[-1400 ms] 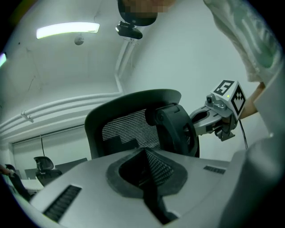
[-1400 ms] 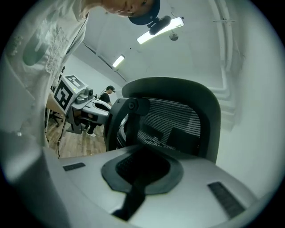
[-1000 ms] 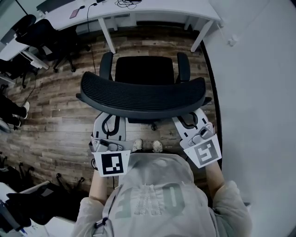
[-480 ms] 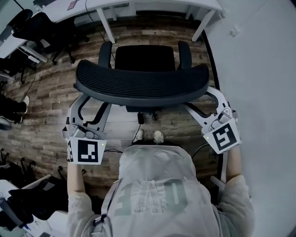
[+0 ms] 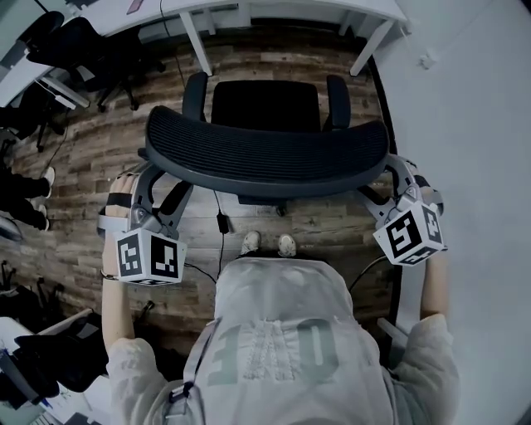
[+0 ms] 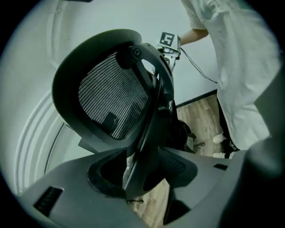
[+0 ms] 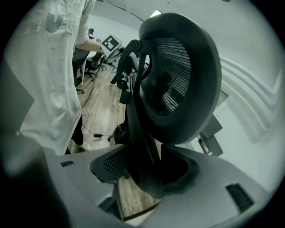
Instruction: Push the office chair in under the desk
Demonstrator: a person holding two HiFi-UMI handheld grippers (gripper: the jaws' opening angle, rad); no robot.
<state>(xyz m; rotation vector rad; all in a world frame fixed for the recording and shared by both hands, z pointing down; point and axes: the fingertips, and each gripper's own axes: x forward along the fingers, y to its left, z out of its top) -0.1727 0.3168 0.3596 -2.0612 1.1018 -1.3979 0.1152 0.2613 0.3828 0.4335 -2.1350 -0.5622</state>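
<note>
A black office chair stands on the wood floor with its seat (image 5: pixel 265 104) facing the white desk (image 5: pixel 290 7). Its curved mesh backrest (image 5: pixel 265 158) is nearest me. My left gripper (image 5: pixel 162 184) straddles the backrest's left end, and my right gripper (image 5: pixel 383 181) straddles its right end. In the left gripper view the backrest rim (image 6: pixel 149 133) runs down between the wide jaws of that gripper (image 6: pixel 144 176) with gaps beside it. In the right gripper view the rim (image 7: pixel 138 133) likewise stands between that gripper's (image 7: pixel 142 171) spread jaws. Both are open.
Slanted desk legs (image 5: pixel 192 46) (image 5: pixel 369 46) flank the gap ahead of the chair. More black chairs (image 5: pixel 79 58) stand at the upper left. A white wall (image 5: pixel 473 124) runs close along the right. A cable (image 5: pixel 222 222) lies by my shoes (image 5: pixel 267 243).
Both grippers have moved outward from behind the middle of the backrest to its two ends, and the rim now sits between their jaws. The chair looks slightly nearer the desk.
</note>
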